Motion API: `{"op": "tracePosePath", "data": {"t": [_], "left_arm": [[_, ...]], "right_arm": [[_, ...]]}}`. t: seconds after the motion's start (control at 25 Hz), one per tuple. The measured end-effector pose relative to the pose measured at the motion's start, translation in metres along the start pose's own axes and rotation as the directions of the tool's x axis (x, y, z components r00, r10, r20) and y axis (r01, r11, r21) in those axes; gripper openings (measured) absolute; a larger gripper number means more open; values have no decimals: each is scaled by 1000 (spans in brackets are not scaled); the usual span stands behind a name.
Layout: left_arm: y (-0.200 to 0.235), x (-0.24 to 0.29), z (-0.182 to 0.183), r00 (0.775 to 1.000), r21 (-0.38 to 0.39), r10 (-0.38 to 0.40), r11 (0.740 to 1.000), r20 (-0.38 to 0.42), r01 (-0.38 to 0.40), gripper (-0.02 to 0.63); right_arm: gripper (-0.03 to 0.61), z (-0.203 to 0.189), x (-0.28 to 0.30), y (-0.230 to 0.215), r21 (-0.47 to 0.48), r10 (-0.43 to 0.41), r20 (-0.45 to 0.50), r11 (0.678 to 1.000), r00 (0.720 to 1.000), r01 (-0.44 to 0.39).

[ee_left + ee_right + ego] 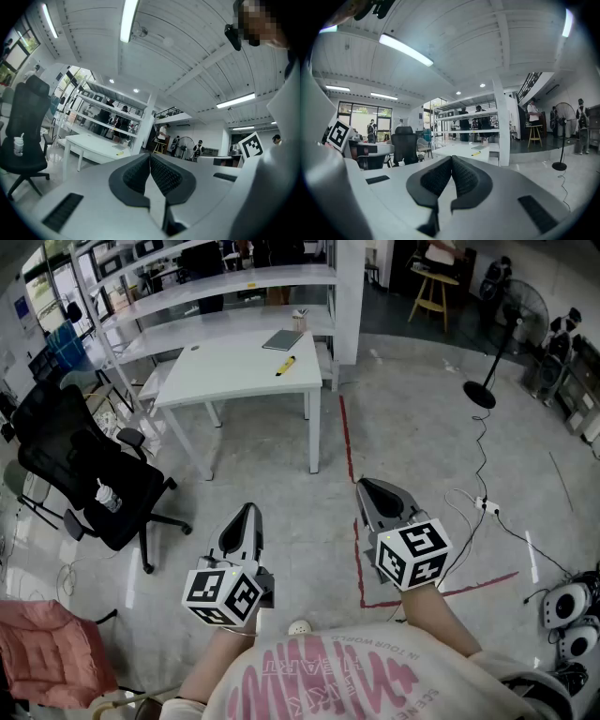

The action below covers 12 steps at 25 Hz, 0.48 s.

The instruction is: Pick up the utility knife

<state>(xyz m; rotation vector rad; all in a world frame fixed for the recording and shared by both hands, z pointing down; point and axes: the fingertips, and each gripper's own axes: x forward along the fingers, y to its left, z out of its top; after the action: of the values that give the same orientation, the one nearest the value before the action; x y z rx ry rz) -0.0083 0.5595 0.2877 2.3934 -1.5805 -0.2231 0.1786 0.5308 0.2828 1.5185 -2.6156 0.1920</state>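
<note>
A yellow utility knife [285,365] lies on the far white table [225,371], beside a grey notebook [282,339]. It shows small and distant as the knife [476,153] in the right gripper view and as the knife [120,152] in the left gripper view. My left gripper [248,511] and right gripper [363,486] are held over the floor, well short of the table, both pointing toward it. Each has its jaws shut with nothing between them; the left gripper [150,156] and right gripper [452,158] tips meet.
A black office chair [89,479] with a bottle [107,495] on its seat stands left of me. White shelving [206,296] rises behind the table. A floor fan [506,324], cables [487,507] and red floor tape [361,559] lie to the right.
</note>
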Motion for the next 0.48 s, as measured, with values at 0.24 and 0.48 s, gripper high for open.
{"op": "tracePosePath", "data": {"t": [0.24, 0.48], "left_arm": [[2, 0, 1, 1000, 2, -6, 1000, 4, 6, 23], [18, 8, 5, 1000, 0, -25, 1000, 1, 25, 23]], "right_arm": [[15, 0, 0, 0, -3, -6, 2, 1000, 1000, 6], [15, 4, 16, 0, 21, -13, 16, 1000, 1000, 12]]}}
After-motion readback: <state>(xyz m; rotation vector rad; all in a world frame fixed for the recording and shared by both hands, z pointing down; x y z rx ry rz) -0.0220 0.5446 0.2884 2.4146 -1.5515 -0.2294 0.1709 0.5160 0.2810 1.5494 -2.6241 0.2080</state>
